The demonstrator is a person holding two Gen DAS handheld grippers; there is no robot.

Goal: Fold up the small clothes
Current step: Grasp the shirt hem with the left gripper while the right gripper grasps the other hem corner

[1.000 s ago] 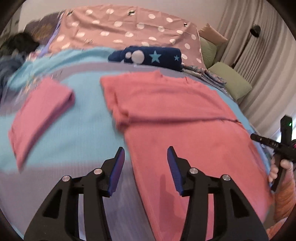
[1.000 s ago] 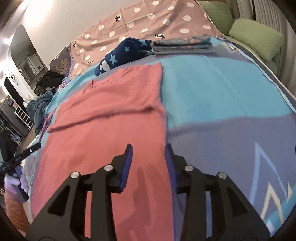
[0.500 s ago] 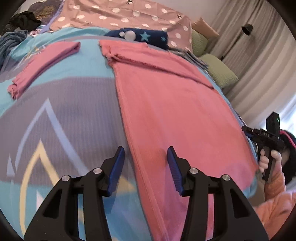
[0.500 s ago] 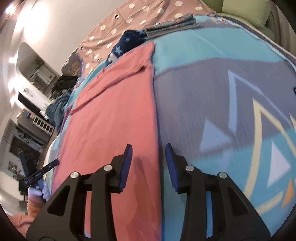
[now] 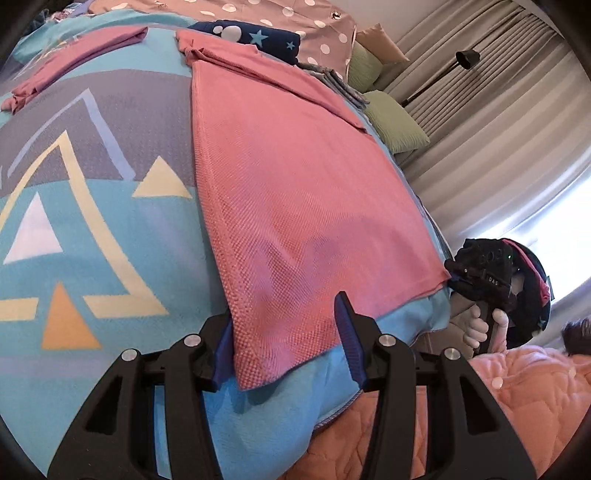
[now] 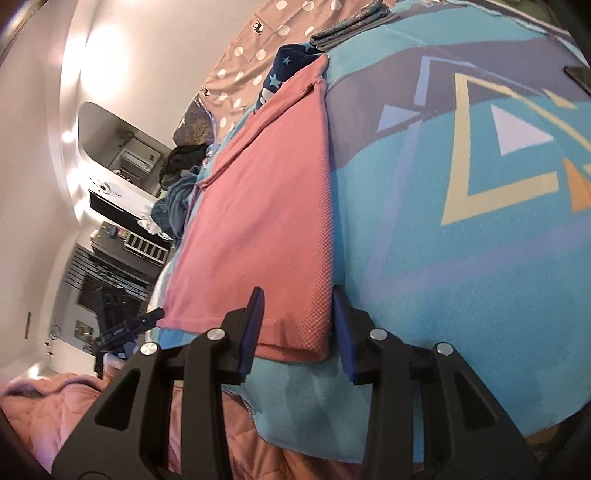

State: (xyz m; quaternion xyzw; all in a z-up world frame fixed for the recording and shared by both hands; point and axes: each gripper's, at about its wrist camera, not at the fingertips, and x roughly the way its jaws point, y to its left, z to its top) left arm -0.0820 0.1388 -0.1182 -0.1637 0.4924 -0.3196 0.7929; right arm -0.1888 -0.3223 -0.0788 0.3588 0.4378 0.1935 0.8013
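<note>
Nearest to each camera are the grippers. The left gripper [image 5: 282, 332] stands with its jaws apart, and the near left corner of the pink shirt [image 5: 295, 177] lies between them; the pads do not press on the cloth. The right gripper [image 6: 297, 325] is also apart, with the near right corner of the same shirt [image 6: 266, 206] between its jaws, not yet pinched. So both are open around the hem, and nothing is held.

The shirt lies flat on the patterned blanket [image 5: 92, 206], its hem close to the near edge of the bed and its sleeves already folded in at the far end. Further away lies a folded pink garment [image 5: 74, 55], and behind the shirt a dark blue starred cloth [image 5: 258, 37] and a dotted cover [image 5: 295, 14].

The risk I see: if the jaws close too deep, they may catch the blanket together with the hem. If only the upper layer is caught, the fold could come out uneven.
</note>
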